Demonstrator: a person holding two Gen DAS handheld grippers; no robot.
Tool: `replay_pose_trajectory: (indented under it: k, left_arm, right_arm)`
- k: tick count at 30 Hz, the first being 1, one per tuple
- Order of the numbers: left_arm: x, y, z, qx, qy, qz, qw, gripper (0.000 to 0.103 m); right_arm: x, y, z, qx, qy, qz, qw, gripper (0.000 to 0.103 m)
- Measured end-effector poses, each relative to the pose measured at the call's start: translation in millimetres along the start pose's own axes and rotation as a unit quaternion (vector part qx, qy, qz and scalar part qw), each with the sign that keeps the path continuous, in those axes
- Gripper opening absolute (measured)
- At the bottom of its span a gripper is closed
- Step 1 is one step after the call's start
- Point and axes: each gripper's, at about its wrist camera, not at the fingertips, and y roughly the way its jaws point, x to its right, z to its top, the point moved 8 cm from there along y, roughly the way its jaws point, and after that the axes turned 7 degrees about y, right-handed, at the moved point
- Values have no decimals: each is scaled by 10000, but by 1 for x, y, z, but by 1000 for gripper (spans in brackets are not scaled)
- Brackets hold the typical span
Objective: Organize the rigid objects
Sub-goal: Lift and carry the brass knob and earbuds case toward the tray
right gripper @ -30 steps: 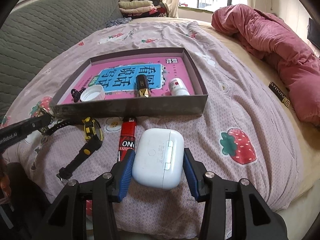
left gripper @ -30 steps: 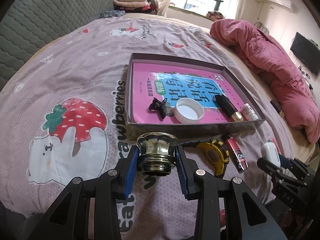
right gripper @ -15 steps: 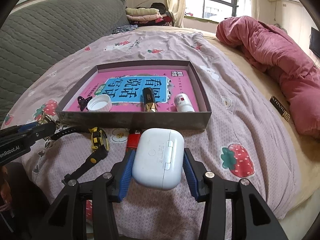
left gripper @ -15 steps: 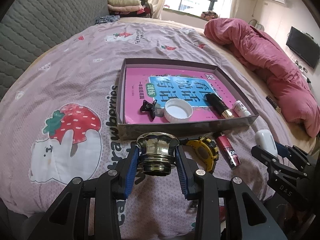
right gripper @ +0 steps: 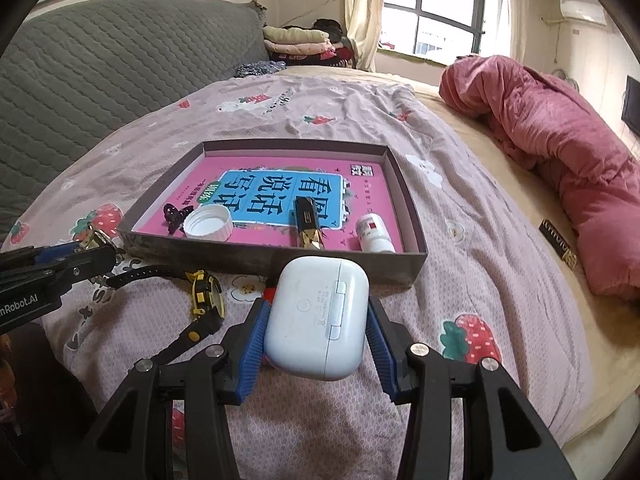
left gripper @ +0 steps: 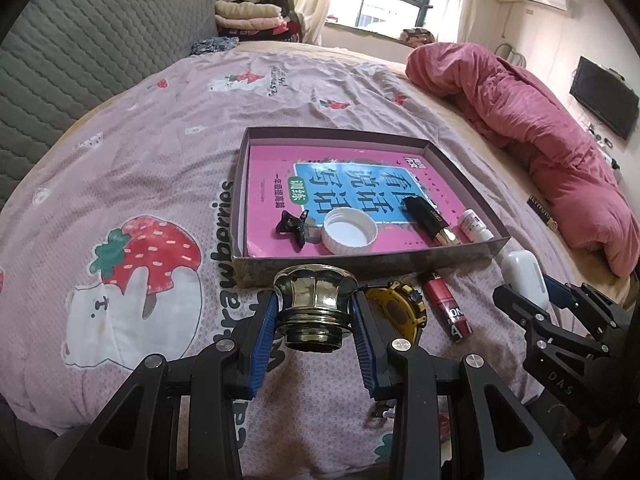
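Observation:
My left gripper (left gripper: 316, 312) is shut on a shiny brass knob (left gripper: 315, 304), held above the bed just in front of the shallow grey box (left gripper: 360, 266). My right gripper (right gripper: 314, 320) is shut on a white earbuds case (right gripper: 316, 316), also in front of the box (right gripper: 280, 258); it shows in the left wrist view (left gripper: 524, 276) too. Inside the box on a pink book lie a black hair clip (left gripper: 290, 226), a white cap (left gripper: 349, 234), a black and gold lipstick (left gripper: 430, 222) and a small white bottle (left gripper: 474, 226).
A yellow and black watch (left gripper: 396, 306) and a red lighter (left gripper: 446, 306) lie on the strawberry bedsheet in front of the box. A rolled pink duvet (left gripper: 540, 128) lies at the right. A small dark case (right gripper: 558, 242) lies beside it. A grey headboard (right gripper: 100, 68) stands left.
Both grippers have risen and drawn back a little with their objects still held; the box now appears farther off and lower in both views.

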Motion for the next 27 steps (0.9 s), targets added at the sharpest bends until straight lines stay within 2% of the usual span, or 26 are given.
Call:
replay_pose_trajectory:
  k: [27]
  left_arm:
    - [15, -15, 23, 176, 26, 8, 9998, 37]
  right_arm:
    - [3, -17, 27, 464, -31, 127, 9988, 48]
